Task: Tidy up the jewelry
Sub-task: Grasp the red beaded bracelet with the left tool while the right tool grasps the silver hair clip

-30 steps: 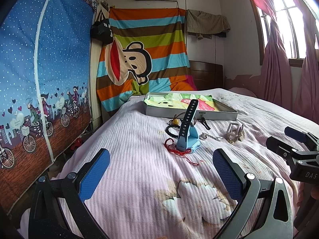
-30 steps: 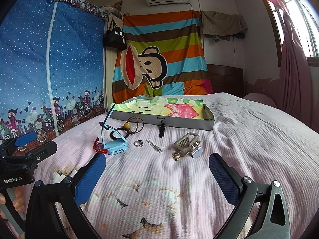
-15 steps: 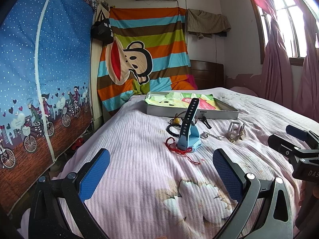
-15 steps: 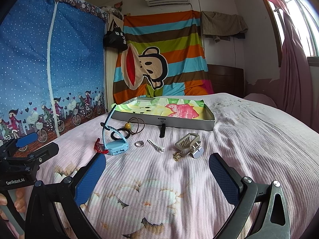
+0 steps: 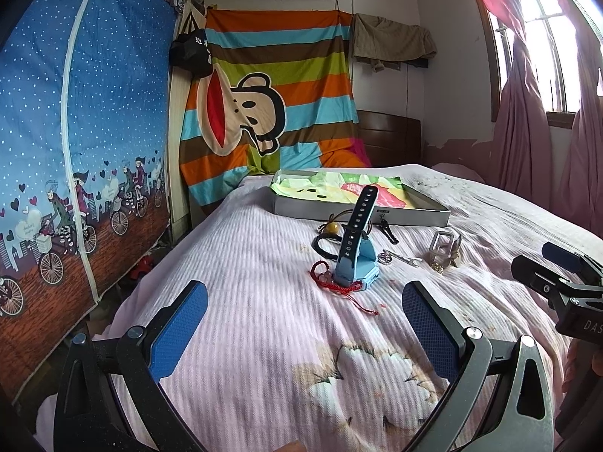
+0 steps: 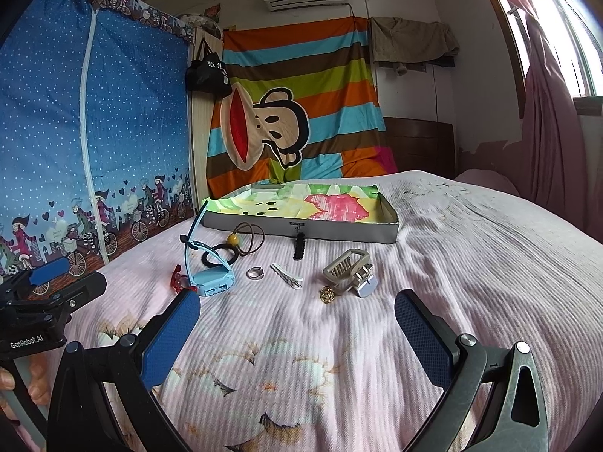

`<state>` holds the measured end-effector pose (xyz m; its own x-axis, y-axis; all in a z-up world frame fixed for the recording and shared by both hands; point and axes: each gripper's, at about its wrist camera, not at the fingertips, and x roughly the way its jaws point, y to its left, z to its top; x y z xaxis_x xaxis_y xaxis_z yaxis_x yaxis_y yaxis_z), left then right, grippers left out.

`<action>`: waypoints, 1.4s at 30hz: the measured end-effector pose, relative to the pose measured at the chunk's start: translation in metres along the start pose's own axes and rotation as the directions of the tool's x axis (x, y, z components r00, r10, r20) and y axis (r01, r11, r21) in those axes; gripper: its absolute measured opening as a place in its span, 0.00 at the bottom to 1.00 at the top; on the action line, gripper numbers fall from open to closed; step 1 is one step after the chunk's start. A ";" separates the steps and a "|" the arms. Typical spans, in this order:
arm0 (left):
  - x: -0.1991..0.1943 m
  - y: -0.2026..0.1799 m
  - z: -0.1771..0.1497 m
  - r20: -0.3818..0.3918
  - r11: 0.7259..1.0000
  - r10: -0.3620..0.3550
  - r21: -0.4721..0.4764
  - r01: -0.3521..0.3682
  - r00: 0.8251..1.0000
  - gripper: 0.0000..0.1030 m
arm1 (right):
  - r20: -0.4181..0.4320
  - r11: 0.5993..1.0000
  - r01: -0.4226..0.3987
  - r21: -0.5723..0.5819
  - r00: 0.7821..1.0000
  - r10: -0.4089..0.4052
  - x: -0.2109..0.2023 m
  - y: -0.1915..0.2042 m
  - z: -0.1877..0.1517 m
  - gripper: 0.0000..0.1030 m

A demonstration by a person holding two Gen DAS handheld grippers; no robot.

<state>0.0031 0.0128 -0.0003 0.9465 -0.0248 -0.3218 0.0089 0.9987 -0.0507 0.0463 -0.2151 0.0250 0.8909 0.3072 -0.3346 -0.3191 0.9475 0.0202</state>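
Note:
Small items lie on the pink bedspread in front of a shallow grey box (image 6: 339, 230) lined with colourful paper, also in the left wrist view (image 5: 286, 209). A blue watch (image 5: 356, 252) (image 6: 209, 277) lies beside a red cord bracelet (image 5: 331, 282). Near it are a black hair tie with a yellow bead (image 6: 233, 241), a silver ring (image 6: 255, 273), a white hair clip (image 6: 288, 277), a beige claw clip (image 6: 348, 269), a gold bead (image 6: 327, 294) and a black clip (image 6: 299, 247). My left gripper (image 5: 303, 318) and right gripper (image 6: 297, 324) are open and empty, short of the items.
A blue zip wardrobe (image 5: 75, 132) stands left of the bed. A striped monkey blanket (image 5: 271, 113) hangs behind the box. Curtains and a window (image 5: 546, 75) are on the right. The bed's left edge (image 5: 181, 248) drops to the floor.
Both grippers have shifted only slightly; the view has tilted a little. Nothing on the bed has moved.

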 end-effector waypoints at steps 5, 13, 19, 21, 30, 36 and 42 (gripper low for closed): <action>0.015 0.001 0.013 -0.014 0.999 -0.016 0.044 0.017 1.000 0.98 | -0.021 1.000 -0.008 -0.014 1.000 0.008 0.012 -0.005 0.010 1.00; 0.047 0.010 0.019 -0.097 0.995 -0.096 0.017 0.098 0.991 0.98 | -0.054 0.991 -0.081 -0.111 0.996 0.076 0.033 -0.005 0.036 1.00; 0.073 0.012 0.023 -0.166 0.989 -0.144 0.008 0.148 0.976 0.93 | -0.118 0.978 -0.146 -0.146 0.985 0.129 0.064 -0.009 0.051 0.91; 0.082 0.011 0.023 -0.190 0.985 -0.167 0.004 0.171 0.968 0.82 | -0.150 0.976 -0.162 -0.144 0.979 0.140 0.077 -0.011 0.052 0.67; 0.117 0.011 0.010 -0.279 0.976 -0.207 0.008 0.218 0.938 0.50 | -0.338 0.951 -0.265 -0.162 0.920 0.199 0.136 -0.006 0.031 0.39; 0.133 0.018 0.003 -0.310 0.971 -0.230 -0.014 0.237 0.923 0.43 | -0.398 0.949 -0.276 -0.154 0.896 0.196 0.165 -0.004 0.025 0.34; 0.145 0.025 -0.002 -0.340 0.965 -0.259 -0.061 0.253 0.904 0.20 | -0.436 0.950 -0.271 -0.153 0.882 0.181 0.180 -0.004 0.020 0.29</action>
<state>0.1397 0.0343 -0.0501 0.7435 -0.2960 -0.5997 0.2285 0.9552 -0.1882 0.2142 -0.1614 -0.0160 0.5869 0.4038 -0.7018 -0.5944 0.8035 -0.0347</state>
